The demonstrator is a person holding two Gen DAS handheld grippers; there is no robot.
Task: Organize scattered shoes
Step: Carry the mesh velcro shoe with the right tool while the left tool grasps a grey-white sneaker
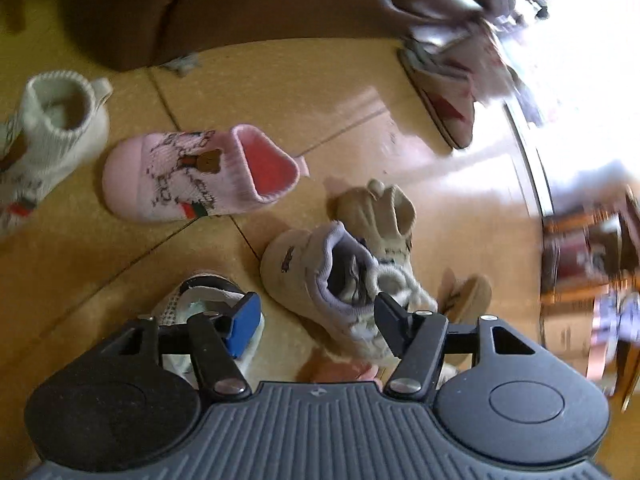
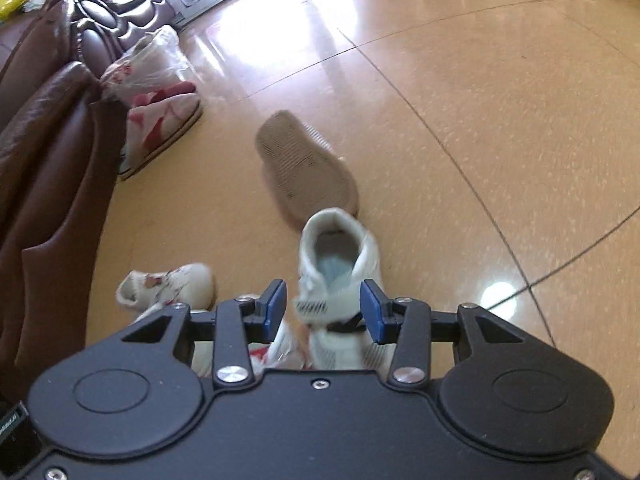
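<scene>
In the left wrist view my left gripper [image 1: 316, 320] is open above a beige child's shoe with a grey collar [image 1: 320, 276], which lies on the floor under its right finger. A pink sock shoe [image 1: 192, 172] and a white sock shoe [image 1: 48, 128] lie further left. A white strap shoe [image 1: 192, 300] shows behind the left finger. In the right wrist view my right gripper [image 2: 323, 312] is open, its jaws on either side of a white shoe [image 2: 338, 264], apart from it. A tan slipper [image 2: 308, 164] lies sole up beyond, a small white shoe [image 2: 172, 284] to the left.
A brown leather sofa [image 2: 48, 128] runs along the left, also at the top of the left wrist view [image 1: 240, 4]. A red-and-white slipper [image 2: 160, 128] with a plastic bag [image 2: 148, 60] lies by it. A beige plush slipper [image 1: 376, 208] and wooden furniture [image 1: 592, 256] are at the right.
</scene>
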